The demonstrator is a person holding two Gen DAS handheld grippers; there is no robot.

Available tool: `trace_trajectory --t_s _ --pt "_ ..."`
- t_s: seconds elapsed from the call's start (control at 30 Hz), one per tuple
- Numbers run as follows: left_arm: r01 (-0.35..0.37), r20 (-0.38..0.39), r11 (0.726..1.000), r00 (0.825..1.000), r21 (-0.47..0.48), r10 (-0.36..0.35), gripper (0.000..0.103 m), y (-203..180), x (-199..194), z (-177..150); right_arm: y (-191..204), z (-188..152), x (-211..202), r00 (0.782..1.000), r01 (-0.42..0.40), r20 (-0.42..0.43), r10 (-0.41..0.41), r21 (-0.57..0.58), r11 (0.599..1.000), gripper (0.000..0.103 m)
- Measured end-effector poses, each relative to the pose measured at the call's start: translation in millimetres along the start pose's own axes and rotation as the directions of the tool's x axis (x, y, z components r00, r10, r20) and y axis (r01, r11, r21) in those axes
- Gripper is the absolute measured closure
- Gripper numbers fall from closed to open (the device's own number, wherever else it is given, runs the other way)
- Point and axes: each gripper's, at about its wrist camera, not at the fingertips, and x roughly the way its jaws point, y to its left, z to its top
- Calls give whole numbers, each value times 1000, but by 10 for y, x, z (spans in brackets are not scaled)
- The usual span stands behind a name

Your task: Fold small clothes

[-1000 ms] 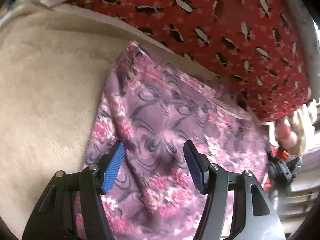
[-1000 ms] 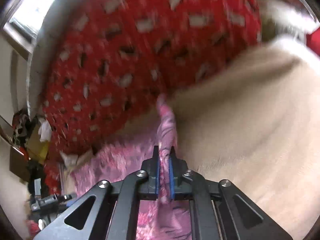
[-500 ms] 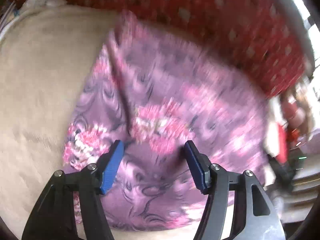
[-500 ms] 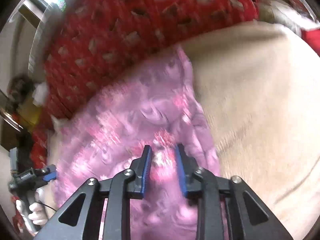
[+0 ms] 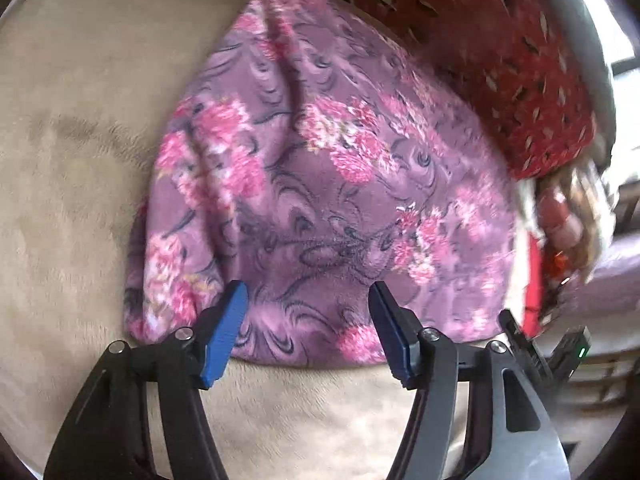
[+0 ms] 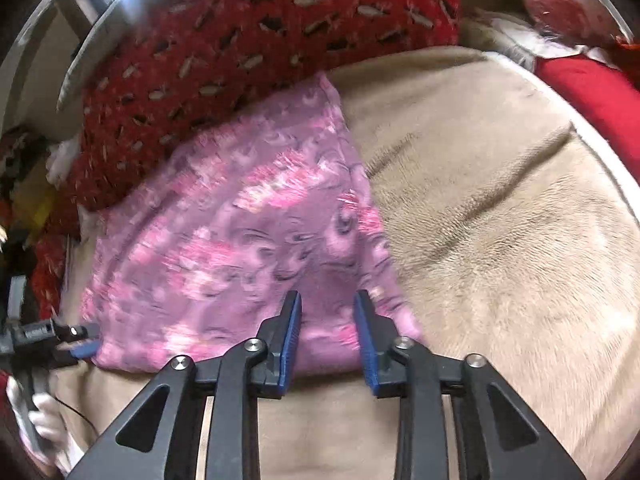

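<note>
A small purple cloth with pink flowers (image 5: 320, 184) lies folded flat on a beige fleece blanket (image 5: 72, 184); it also shows in the right wrist view (image 6: 240, 232). My left gripper (image 5: 306, 312) is open and empty, its blue pads just above the cloth's near edge. My right gripper (image 6: 326, 320) is open and empty above the cloth's near right corner. The left gripper's tip (image 6: 76, 340) shows at the cloth's near left corner in the right wrist view.
A red blanket with a black and white pattern (image 5: 500, 48) lies bunched behind the cloth, touching its far edge; it also shows in the right wrist view (image 6: 248, 28). A red cushion (image 6: 592, 92) sits at the far right. Clutter lies past the bed's side (image 5: 572, 216).
My right gripper was shut on a lifted edge of the cloth; it has let go and opened. The cloth now lies folded flat. Both grippers have drawn back toward its near edge.
</note>
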Motion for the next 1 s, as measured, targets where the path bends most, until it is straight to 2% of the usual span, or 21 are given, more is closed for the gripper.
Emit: trace_trajectory --t_s 0.07,0.1,0.13,0.17,0.23,0.3,0.47,0.67,0.8,0.87,0.93,1.0 --pt "49 -15 998 999 -40 -50 41 89 3 39 170 -34 -126 999 -19 34 21 -30 999 72" --pt "69 -19 996 997 -57 -70 41 139 -10 35 256 -36 -101 1000 -5 19 6 -41 999 65" --pt "90 -22 993 996 -77 -92 41 170 -7 44 327 -33 -36 1000 21 -6 -22 -51 998 58" --pt "107 -22 990 994 -90 -109 41 191 -1 40 393 -54 69 997 66 -45 -69 -69 995 56" --pt "138 -23 984 990 -108 -141 41 224 38 48 539 -114 406 977 159 -129 -172 -107 981 54" --pt "157 -25 982 987 -107 -160 41 231 32 46 652 -139 432 972 209 -80 -220 -122 970 48" --pt "151 -37 986 987 -65 -154 41 222 29 45 775 -135 488 948 298 -85 -307 -106 949 44" --pt "126 -26 992 992 -22 -127 41 168 42 8 765 -164 476 950 302 -67 -305 -53 952 41" --pt "148 -11 988 989 -43 -149 40 143 55 -5 669 -279 384 968 249 -22 -249 -33 968 35" --pt "160 5 986 987 -53 -160 40 170 46 -20 662 -279 367 975 220 -26 -221 -50 974 34" --pt "160 8 986 987 -47 -160 40 167 43 -19 722 -248 361 968 242 -49 -247 -89 966 34" --pt "154 13 987 988 -47 -154 40 155 30 -16 843 -200 287 966 255 -7 -257 -111 961 34"
